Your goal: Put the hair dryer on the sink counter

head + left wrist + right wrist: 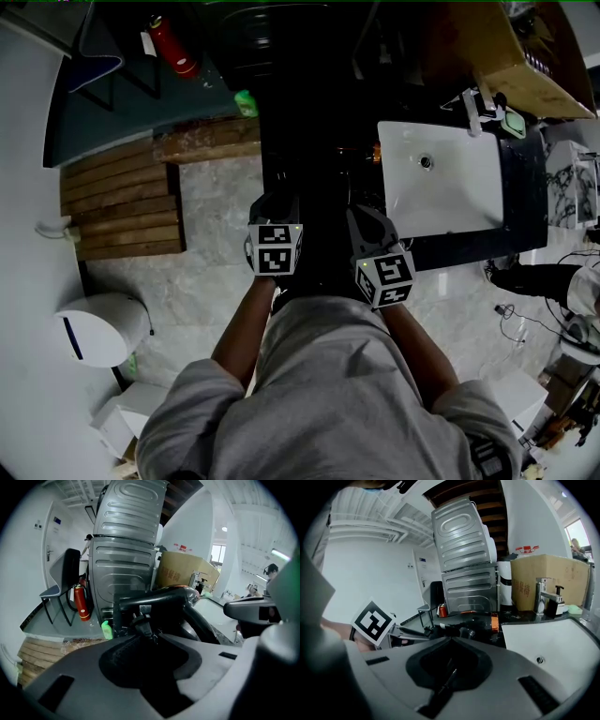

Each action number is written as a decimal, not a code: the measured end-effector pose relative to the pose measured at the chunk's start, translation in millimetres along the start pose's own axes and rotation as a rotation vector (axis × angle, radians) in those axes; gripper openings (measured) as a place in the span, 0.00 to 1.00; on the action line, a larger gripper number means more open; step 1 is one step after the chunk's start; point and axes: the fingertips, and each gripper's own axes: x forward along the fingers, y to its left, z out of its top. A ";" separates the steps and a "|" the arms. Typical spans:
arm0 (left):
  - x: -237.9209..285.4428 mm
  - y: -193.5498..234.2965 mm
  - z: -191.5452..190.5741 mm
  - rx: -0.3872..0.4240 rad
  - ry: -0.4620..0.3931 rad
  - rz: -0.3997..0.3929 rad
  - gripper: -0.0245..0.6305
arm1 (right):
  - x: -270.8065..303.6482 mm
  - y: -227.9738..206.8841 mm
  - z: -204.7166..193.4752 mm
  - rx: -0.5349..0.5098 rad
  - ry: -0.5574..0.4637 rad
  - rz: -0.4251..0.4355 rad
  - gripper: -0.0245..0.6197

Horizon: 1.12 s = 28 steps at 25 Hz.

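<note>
Across the upper right of the head view, dark glossy bench [525, 192] carrying a white rectangular basin [441, 183]. Centre of the right tool's view: black plastic hair dryer with orange band [476, 620], apparently lying on the bench left of the basin. Probably light, rigid, smooth-shelled; best taken by the handle, minding the trailing cord. Left tool [152, 639] nipping the black two-pin plug [142, 623] at its cord end. Right tool [451, 640] clenched on nothing.

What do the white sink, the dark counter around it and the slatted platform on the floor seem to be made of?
Sink: smooth, glossy white, probably glazed ceramic.
Counter: black with a polished sheen, likely stone or a stone-look slab; hard to tell which.
Slatted platform: brown boards with grain and gaps between them, apparently wood, matte.
</note>
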 end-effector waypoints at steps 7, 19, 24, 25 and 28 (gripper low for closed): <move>1.6 0.2 -0.6 0.045 0.016 -0.004 0.22 | -1.1 0.5 0.4 0.008 0.001 -0.015 0.05; -1.8 2.1 -0.9 0.120 0.083 -0.073 0.33 | -8.9 7.4 -2.4 0.019 -0.006 -0.055 0.05; -18.6 8.9 5.7 0.120 0.059 -0.080 0.34 | -16.1 5.7 -2.4 0.013 -0.015 -0.095 0.05; -23.2 9.4 10.1 0.129 0.047 -0.080 0.34 | -18.3 3.9 -1.8 0.010 -0.019 -0.107 0.05; -34.0 8.2 24.6 0.148 -0.001 -0.075 0.33 | -26.3 -2.9 3.6 0.000 -0.039 -0.142 0.05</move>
